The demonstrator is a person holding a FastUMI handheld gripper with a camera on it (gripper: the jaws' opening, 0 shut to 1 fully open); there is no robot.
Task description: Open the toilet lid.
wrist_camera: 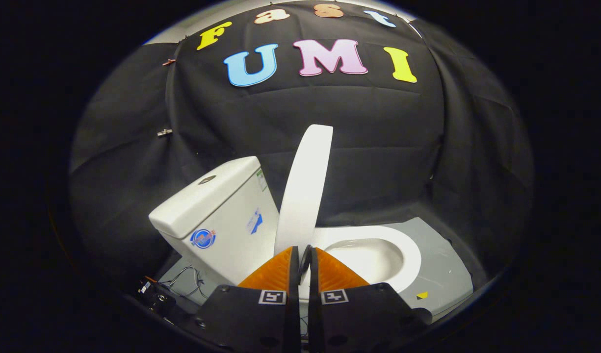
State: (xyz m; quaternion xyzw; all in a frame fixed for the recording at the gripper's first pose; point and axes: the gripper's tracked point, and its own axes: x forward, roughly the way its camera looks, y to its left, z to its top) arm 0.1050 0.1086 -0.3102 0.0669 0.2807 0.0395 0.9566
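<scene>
Gripper view: gripper (303, 252) fingers pressed nearly together, thin slit between, nothing visibly pinched. Toilet lid (304, 189) raised, standing almost upright, edge-on, just ahead of fingertips, lower end right at them; contact cannot tell. Cistern (217, 211) beside lid on one side, open seat (408, 255) and bowl (374, 257) on other. Grey floor plate (445, 267) under toilet. Loose wires (182, 279) near cistern base

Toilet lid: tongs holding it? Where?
Yes. The tongs pinch the raised toilet lid at its lower edge, one finger on each face.
</scene>
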